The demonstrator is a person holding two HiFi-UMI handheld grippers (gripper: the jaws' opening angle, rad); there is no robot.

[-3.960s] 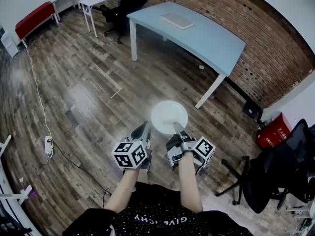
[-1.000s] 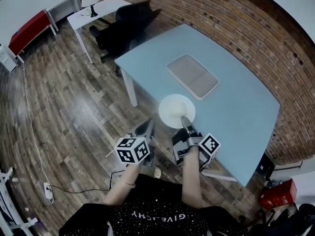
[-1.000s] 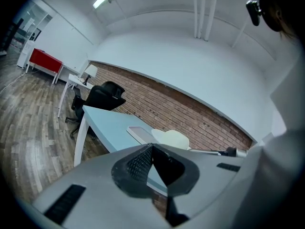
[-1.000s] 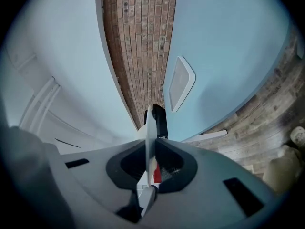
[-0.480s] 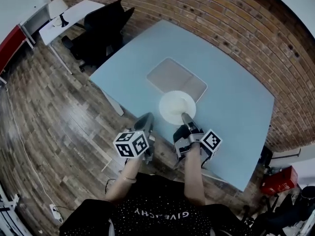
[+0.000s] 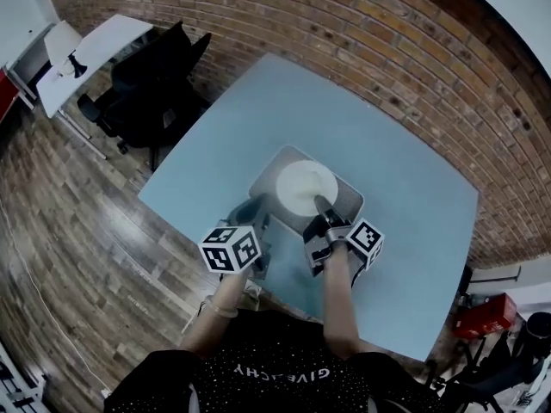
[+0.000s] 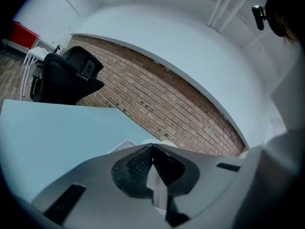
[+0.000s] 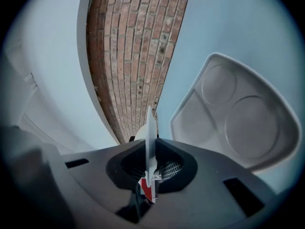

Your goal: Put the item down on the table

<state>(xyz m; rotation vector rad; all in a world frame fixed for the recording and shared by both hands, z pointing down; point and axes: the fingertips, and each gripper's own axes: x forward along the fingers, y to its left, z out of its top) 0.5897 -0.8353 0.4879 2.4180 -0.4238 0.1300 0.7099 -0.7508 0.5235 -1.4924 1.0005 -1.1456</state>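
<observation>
Head view: outstretched right claw (image 6: 320,202) pinches the plate (image 6: 301,182) rim over the tray (image 6: 348,204); left claw (image 6: 250,207) closed, empty.

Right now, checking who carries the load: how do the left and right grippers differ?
The left gripper is shut on nothing; the right gripper is shut on the plate at its rim. In the head view the left gripper sits beside the tray, the right gripper over it. Both point out over the table.

head: steeply down | gripper views: close, forward | shared: table (image 6: 413,205), tray (image 6: 349,206)
</observation>
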